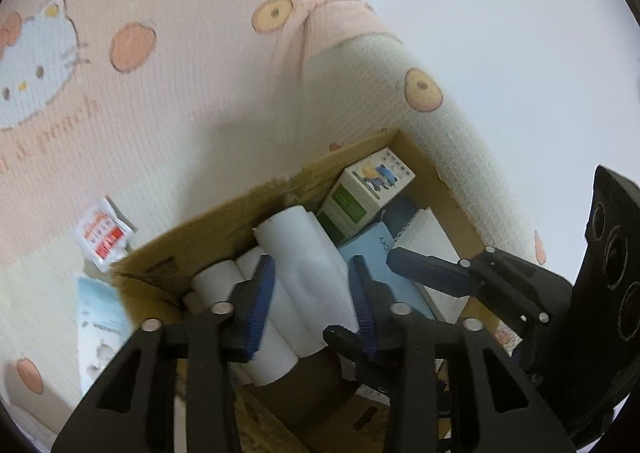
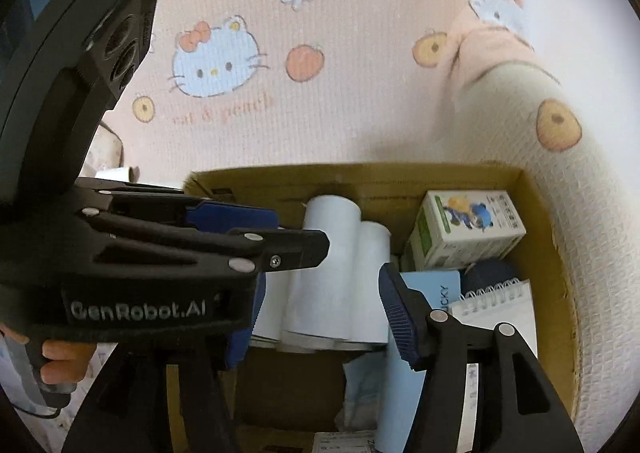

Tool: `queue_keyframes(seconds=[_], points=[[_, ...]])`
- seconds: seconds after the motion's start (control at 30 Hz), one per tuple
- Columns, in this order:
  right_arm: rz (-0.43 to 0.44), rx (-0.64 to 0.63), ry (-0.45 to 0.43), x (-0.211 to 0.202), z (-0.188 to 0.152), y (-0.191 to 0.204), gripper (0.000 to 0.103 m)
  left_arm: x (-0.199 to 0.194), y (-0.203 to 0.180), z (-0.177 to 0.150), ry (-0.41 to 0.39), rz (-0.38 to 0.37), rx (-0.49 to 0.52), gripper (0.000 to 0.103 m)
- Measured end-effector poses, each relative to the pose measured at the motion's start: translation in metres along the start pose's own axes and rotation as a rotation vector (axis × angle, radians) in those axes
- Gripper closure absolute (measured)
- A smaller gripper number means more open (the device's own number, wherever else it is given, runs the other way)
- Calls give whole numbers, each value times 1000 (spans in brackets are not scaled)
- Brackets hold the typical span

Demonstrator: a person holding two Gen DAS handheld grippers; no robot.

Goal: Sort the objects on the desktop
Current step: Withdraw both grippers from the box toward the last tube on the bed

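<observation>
An open cardboard box (image 2: 360,173) on a cat-and-peach blanket holds several white paper rolls. My left gripper (image 1: 312,305) reaches into the box (image 1: 224,229), its blue pads against both sides of the topmost white roll (image 1: 304,265), shut on it. In the right wrist view, the left gripper (image 2: 300,237) comes in from the left over the rolls (image 2: 332,253). My right gripper (image 2: 320,325) hovers open above the box with nothing held. One of its fingers (image 1: 432,273) crosses just right of the left gripper.
The box also holds a white-green carton (image 2: 468,229), a spiral notepad (image 2: 496,305), a light blue book (image 2: 432,285) and a dark blue round thing (image 2: 488,273). A red-white sachet (image 1: 102,233) and a pale blue packet (image 1: 100,325) lie outside. A hand (image 2: 60,361) grips the left tool.
</observation>
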State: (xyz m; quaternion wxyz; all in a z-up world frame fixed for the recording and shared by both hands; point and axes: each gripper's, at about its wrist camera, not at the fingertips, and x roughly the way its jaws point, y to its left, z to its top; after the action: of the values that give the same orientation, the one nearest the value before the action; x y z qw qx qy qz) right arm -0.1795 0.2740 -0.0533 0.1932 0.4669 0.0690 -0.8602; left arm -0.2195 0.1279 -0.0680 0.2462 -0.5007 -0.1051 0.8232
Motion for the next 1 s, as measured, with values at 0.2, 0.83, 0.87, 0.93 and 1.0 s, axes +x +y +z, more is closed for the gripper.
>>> queue_keyframes(seconds=[0.2, 0.83, 0.87, 0.93, 1.0], points=[[-18, -65, -20, -7, 7, 26, 47, -21, 18, -14, -66, 33, -17, 78], [-59, -219, -96, -22, 20, 122, 47, -96, 141, -87, -294, 30, -227, 49], [-66, -224, -100, -22, 20, 127, 47, -97, 149, -90, -294, 36, -225, 48], [-138, -224, -124, -24, 18, 141, 47, -98, 165, -99, -312, 76, -243, 48], [-192, -229, -169, -27, 16, 155, 47, -98, 183, -108, -339, 126, -279, 48]])
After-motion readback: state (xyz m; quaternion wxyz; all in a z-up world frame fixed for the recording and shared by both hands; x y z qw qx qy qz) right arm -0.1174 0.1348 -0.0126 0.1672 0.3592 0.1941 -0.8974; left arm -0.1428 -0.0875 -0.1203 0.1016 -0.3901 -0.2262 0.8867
